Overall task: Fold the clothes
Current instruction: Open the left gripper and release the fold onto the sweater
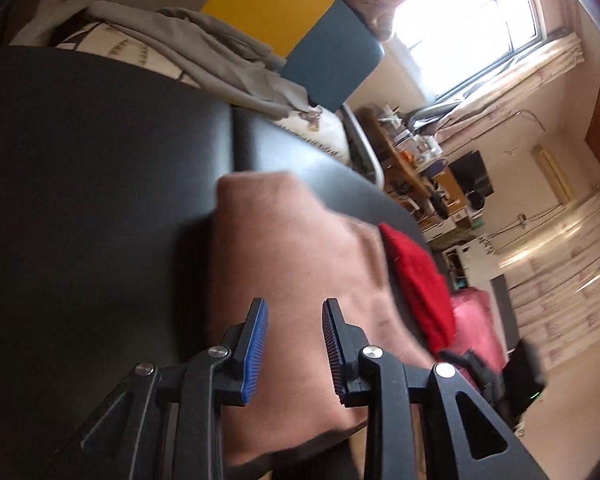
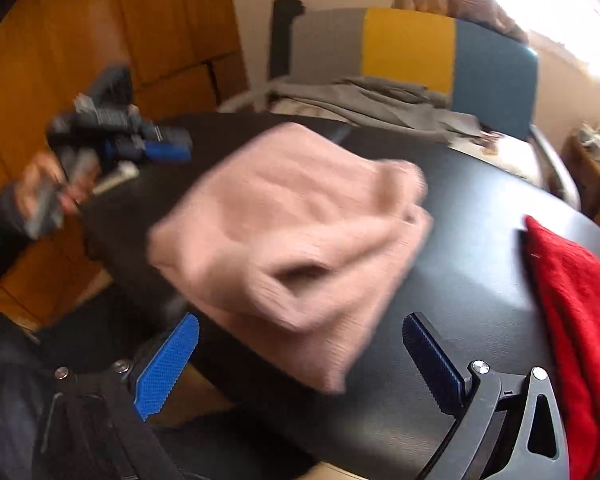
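The right gripper [image 2: 300, 356], jaws wide apart, hovers over a black table [image 2: 472, 264]. The left gripper [image 1: 294, 344], jaws apart, holds nothing. One folded pink sweater [image 2: 292, 232] lies mid-table; one red garment [image 2: 572, 320] lies beside it, apart.

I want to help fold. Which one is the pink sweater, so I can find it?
Look at the black table in front of the chair with the yellow and blue back. The pink sweater lies folded in the middle of it. The red garment sits at the table's edge beside it; the pink one is pale, soft and ribbed at its hem.
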A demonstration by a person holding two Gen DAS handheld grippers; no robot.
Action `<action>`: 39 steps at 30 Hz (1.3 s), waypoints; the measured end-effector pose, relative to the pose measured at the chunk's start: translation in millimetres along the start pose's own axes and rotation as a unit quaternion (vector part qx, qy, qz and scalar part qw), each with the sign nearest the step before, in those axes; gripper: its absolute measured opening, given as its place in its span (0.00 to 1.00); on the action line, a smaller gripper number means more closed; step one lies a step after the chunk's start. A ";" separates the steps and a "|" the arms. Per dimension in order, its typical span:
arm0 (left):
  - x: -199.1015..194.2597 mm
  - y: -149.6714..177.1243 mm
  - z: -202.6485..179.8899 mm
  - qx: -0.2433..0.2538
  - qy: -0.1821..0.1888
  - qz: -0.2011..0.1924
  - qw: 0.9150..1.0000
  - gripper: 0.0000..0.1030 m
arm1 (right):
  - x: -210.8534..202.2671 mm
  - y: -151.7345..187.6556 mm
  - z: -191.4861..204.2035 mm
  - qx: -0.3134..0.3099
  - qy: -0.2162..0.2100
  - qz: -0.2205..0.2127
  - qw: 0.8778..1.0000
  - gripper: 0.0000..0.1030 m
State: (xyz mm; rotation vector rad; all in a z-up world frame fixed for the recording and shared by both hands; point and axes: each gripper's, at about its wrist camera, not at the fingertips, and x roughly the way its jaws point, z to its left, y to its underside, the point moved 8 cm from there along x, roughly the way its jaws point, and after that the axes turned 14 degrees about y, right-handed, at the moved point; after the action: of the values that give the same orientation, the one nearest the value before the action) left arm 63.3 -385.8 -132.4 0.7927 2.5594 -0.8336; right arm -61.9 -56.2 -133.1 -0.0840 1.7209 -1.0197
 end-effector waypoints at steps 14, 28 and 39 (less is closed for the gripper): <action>16.1 96.0 -24.7 0.289 0.011 0.099 0.952 0.27 | 16.0 9.7 11.3 0.072 -0.020 0.129 0.989 0.21; 18.1 95.1 -11.4 0.293 0.010 0.162 0.942 0.27 | 9.5 68.2 -17.0 0.192 -0.067 0.133 0.970 0.35; 36.9 7.5 -26.3 0.239 0.015 0.051 0.970 0.27 | 24.9 -23.2 -90.8 0.257 0.002 0.019 0.966 0.72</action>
State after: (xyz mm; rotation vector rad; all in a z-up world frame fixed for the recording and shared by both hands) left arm 35.1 -349.6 -132.5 1.0684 2.3410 -1.4385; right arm -155.5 -30.7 -131.9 0.2832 1.4062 -1.4052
